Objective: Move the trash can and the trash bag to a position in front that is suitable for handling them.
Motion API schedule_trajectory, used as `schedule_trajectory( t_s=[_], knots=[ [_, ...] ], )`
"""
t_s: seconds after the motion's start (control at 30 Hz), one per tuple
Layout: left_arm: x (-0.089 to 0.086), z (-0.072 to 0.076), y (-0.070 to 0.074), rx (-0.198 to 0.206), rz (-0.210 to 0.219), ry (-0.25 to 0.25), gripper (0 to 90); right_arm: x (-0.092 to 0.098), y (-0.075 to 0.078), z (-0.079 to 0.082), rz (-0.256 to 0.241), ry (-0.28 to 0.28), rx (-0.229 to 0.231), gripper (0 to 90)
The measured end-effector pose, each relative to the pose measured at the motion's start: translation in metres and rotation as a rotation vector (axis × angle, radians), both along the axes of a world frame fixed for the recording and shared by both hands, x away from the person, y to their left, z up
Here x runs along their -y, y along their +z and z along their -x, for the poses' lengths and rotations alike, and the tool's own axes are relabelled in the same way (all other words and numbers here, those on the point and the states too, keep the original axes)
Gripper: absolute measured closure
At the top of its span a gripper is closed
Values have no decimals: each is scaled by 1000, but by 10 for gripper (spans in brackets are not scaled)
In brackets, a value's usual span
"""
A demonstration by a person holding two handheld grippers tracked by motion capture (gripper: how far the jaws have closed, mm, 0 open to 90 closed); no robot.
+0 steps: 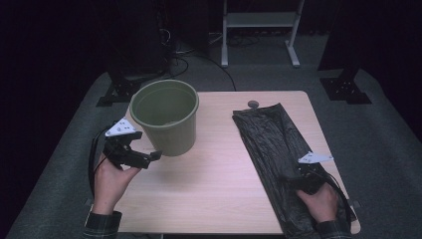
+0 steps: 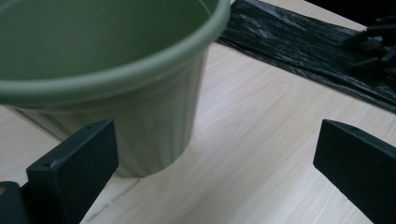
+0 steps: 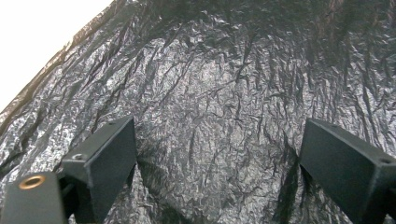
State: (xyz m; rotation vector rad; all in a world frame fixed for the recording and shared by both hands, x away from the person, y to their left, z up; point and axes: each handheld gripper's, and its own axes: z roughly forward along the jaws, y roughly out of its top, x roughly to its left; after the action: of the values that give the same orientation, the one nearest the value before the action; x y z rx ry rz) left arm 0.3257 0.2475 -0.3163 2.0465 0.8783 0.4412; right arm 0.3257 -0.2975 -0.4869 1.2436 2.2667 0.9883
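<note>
Green bucket (image 1: 165, 117) stands upright on the worktop (image 1: 214, 169). Left tongs (image 1: 149, 158) gape wide just beside its base. Right tongs (image 3: 215, 163), also wide, hover over the black bag (image 1: 276, 149) lying flat, well apart from the bucket.

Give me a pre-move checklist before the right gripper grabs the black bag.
1. Right gripper open: ok, the fingers stand wide apart.
2. Right gripper over the black plastic bag: ok, the crinkled plastic lies under both fingers.
3. Bag lying flat on the table: ok, spread out along the right side.
4. Left gripper open: ok, holding nothing.
5. Green bucket upright and apart from the bag: ok.
6. Fingers touching the bag: cannot tell.
</note>
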Motion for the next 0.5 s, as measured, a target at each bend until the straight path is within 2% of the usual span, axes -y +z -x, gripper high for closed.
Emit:
schedule_trajectory(
  t_s=[0.23, 0.5],
  knots=[
    [-5, -13, 24, 29, -9, 22, 0, 0, 0, 0, 0, 0, 0, 101],
    [-12, -36, 39, 36, -15, 55, 0, 0, 0, 0, 0, 1, 0, 101]
  ],
)
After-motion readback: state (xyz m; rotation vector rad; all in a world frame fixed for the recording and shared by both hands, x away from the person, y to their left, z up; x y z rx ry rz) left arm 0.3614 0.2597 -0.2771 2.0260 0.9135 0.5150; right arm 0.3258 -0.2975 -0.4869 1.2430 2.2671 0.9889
